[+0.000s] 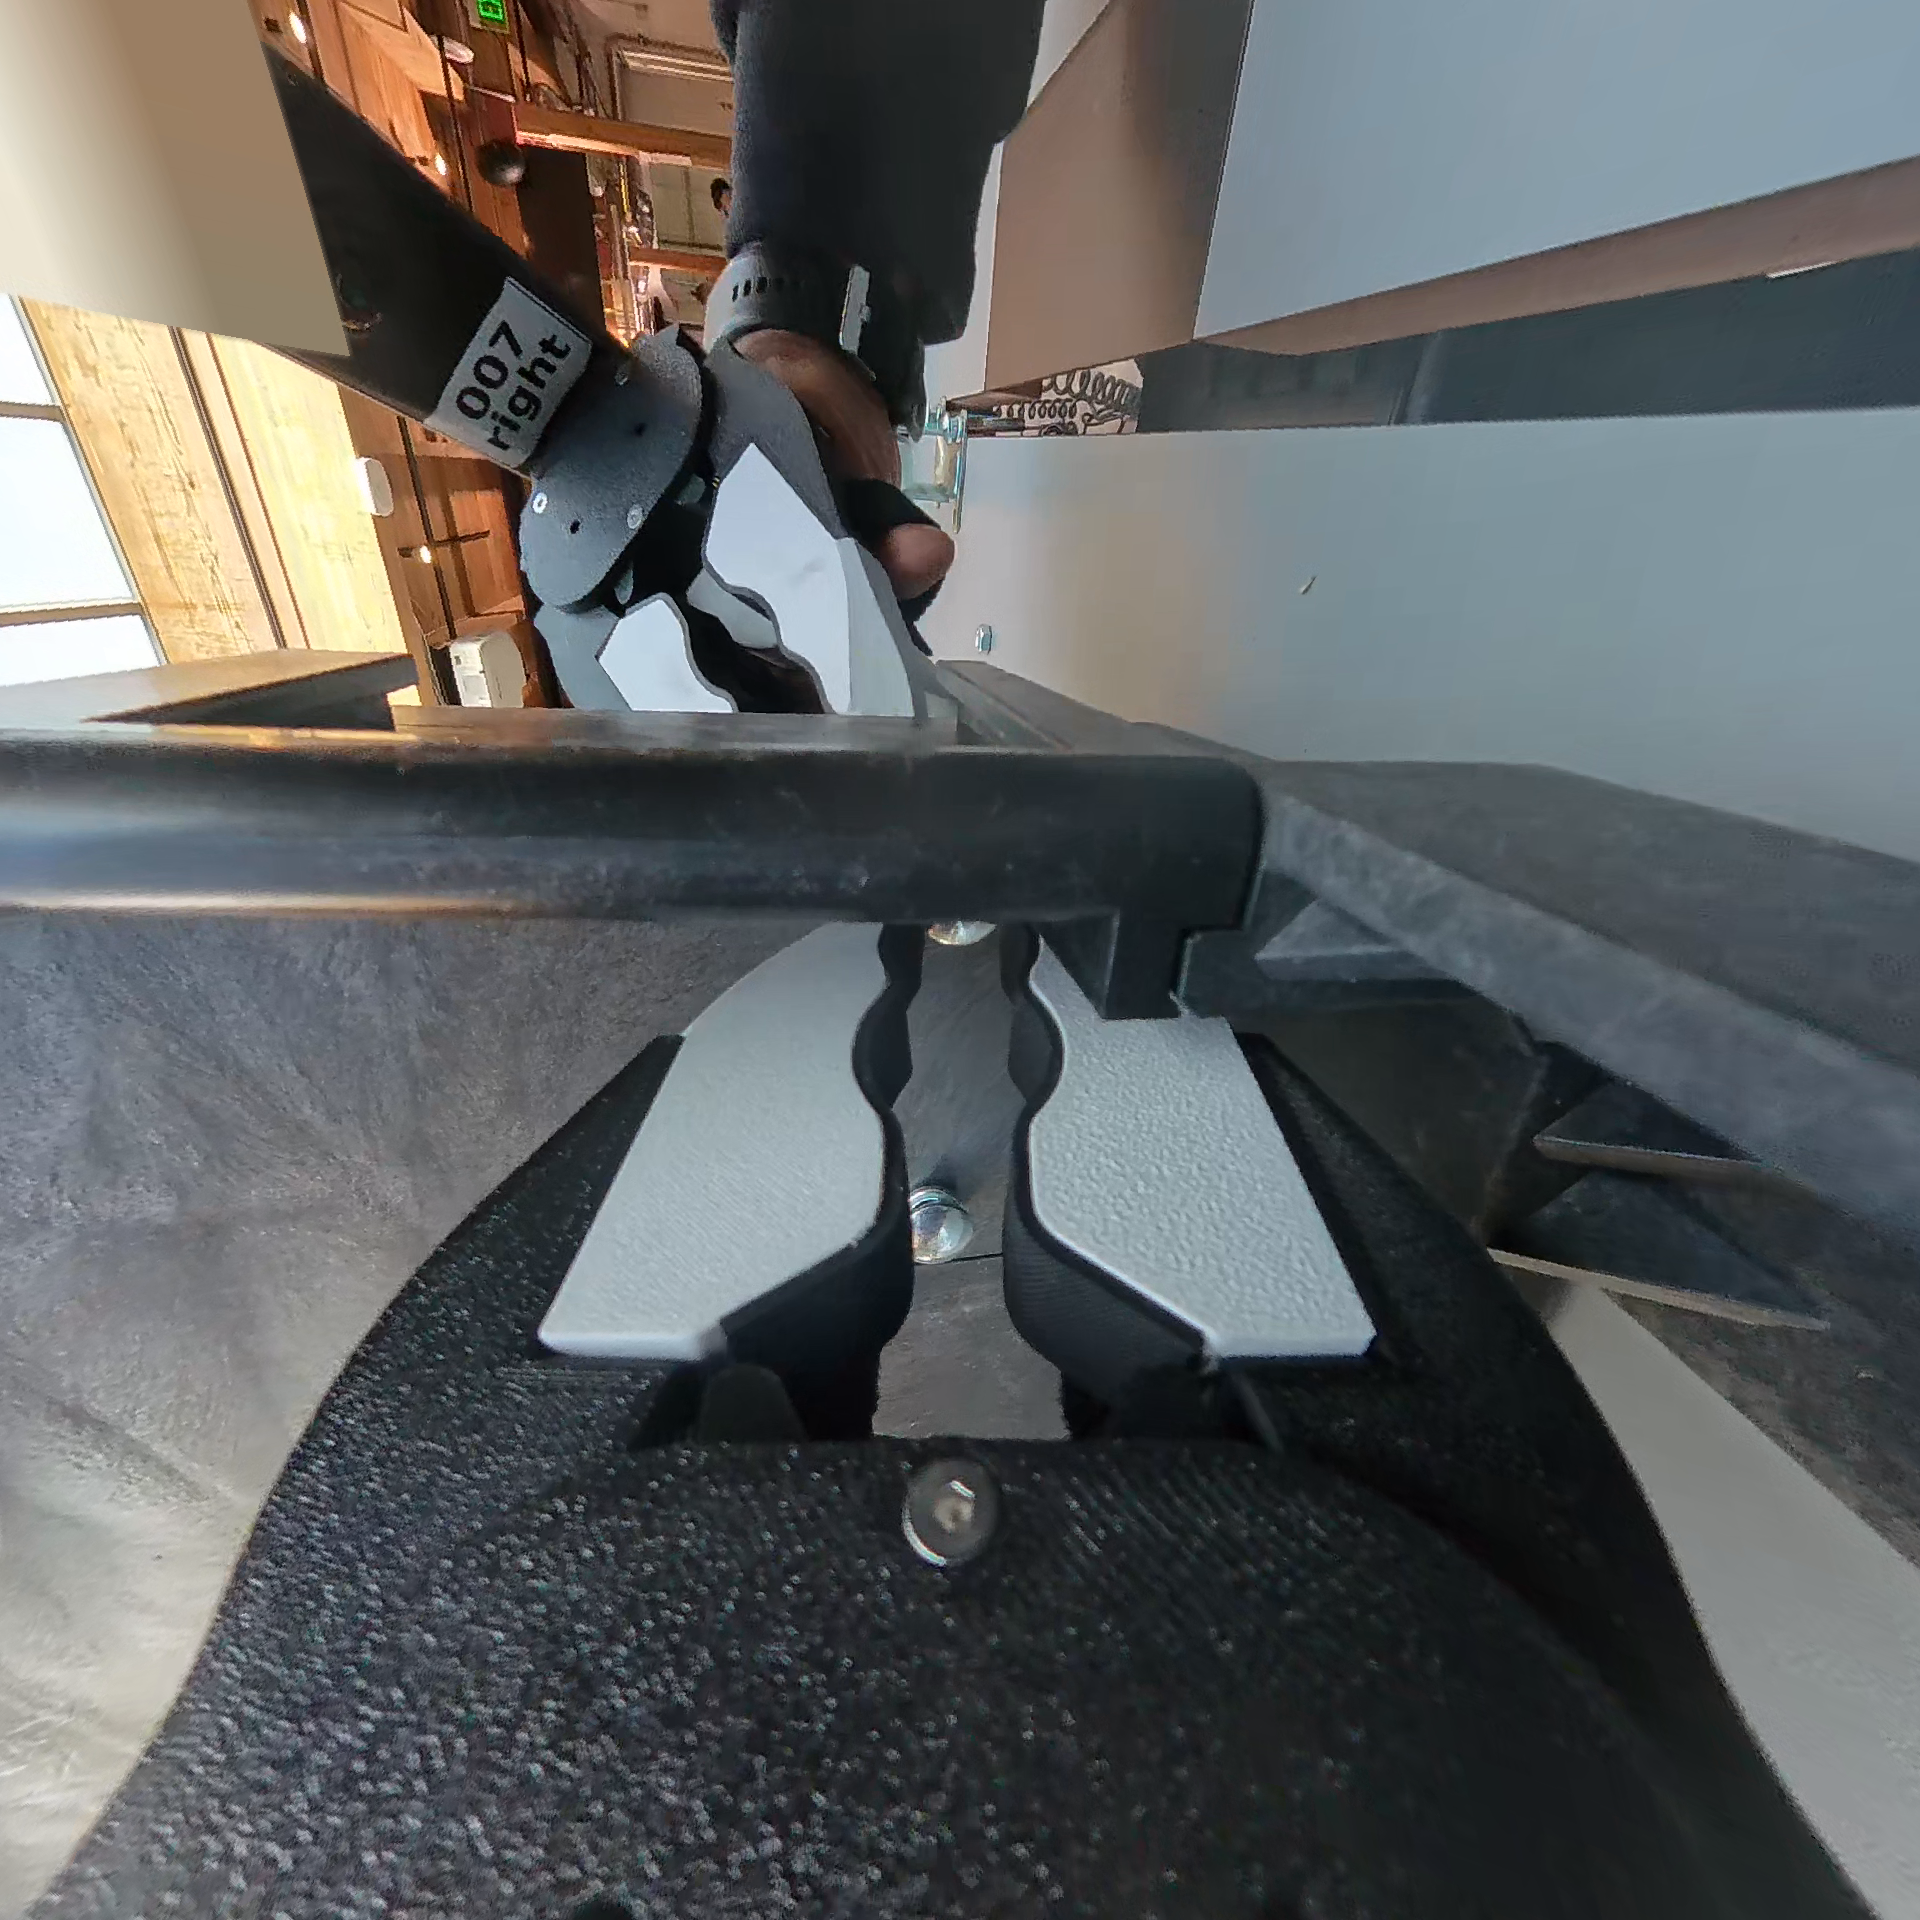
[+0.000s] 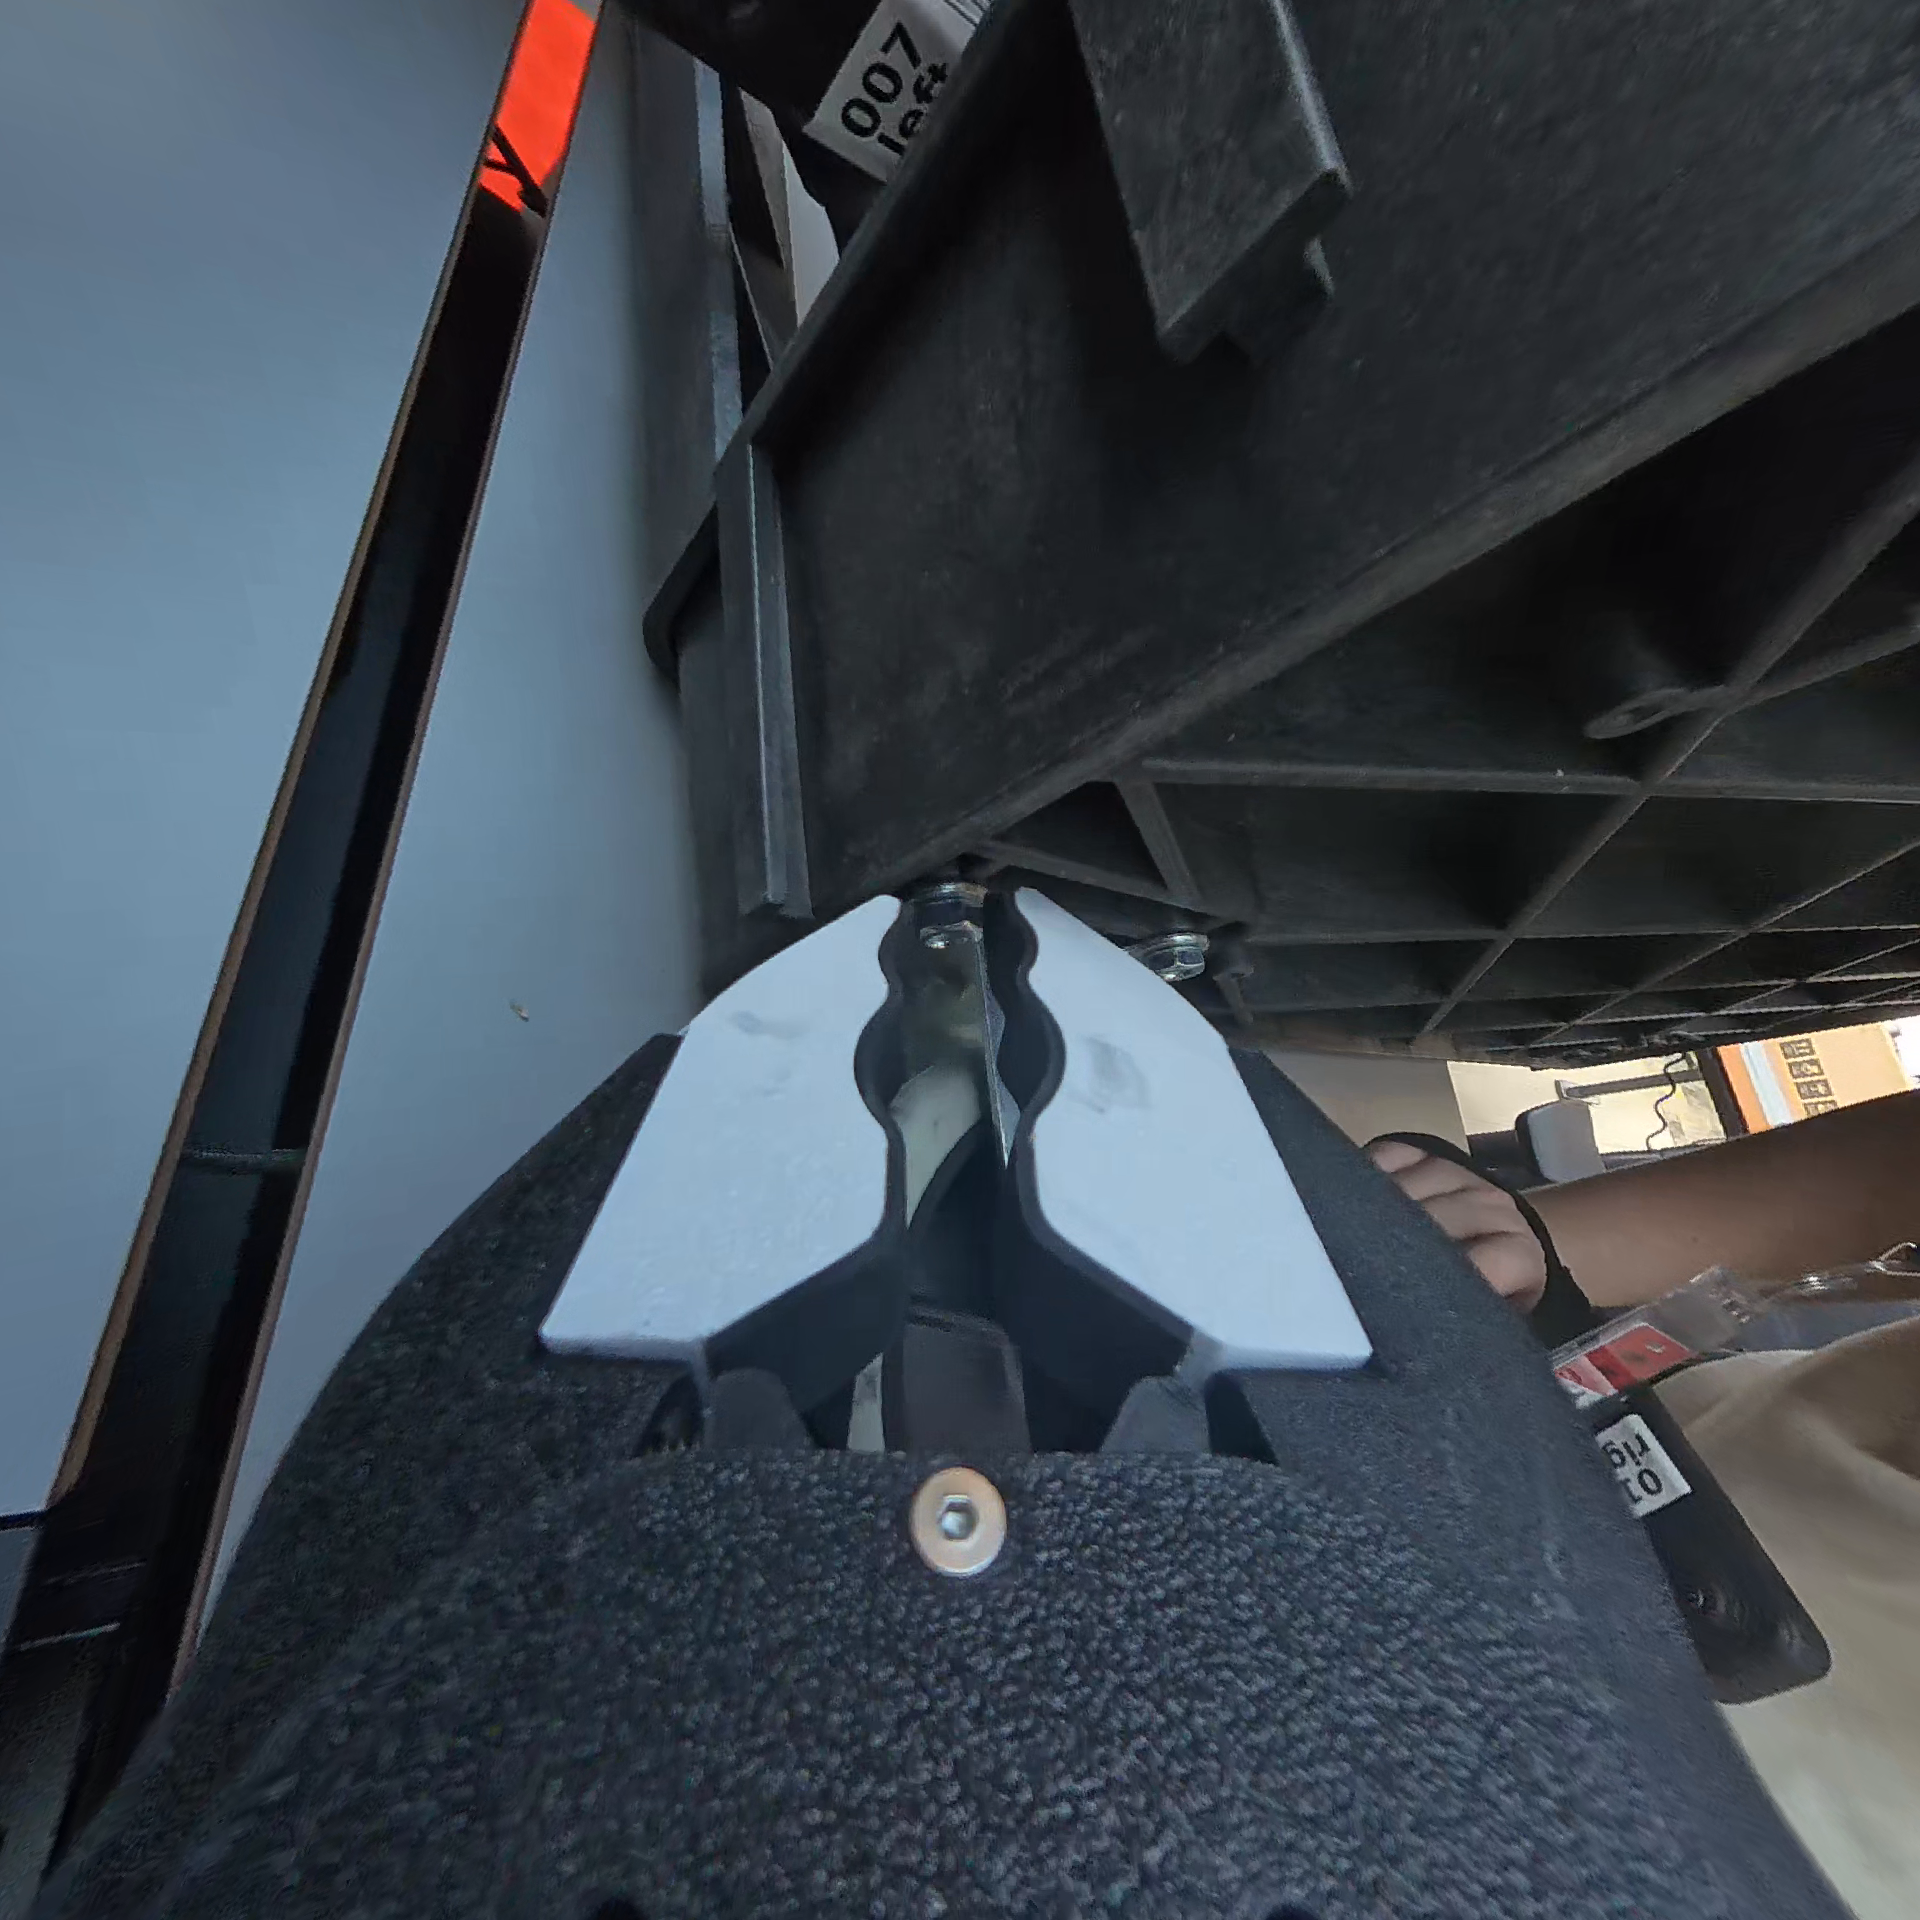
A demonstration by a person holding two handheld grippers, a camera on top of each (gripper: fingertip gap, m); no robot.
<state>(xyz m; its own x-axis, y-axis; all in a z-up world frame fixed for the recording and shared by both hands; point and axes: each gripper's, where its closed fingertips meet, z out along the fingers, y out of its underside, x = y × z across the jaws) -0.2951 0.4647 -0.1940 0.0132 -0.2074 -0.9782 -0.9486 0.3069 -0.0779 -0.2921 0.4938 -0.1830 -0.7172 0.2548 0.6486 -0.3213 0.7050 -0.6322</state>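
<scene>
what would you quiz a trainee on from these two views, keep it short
1. True or false: the crate is red.
2. What sits between the fingers of the right gripper?
a) a bolted metal bracket
b) a sponge
c) a cup
3. Fill in: in the left wrist view, the right gripper is held by a person's ___.

Key: 1 false, it is black. 2 a. 3 hand.

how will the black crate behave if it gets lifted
The crate looks stiff: thick black walls and a ribbed grid underside, so little flex likely. Probably bulky but fairly light for its size, as the base is hollow between ribs. Its matte, grainy surface should not be slippery.
</scene>
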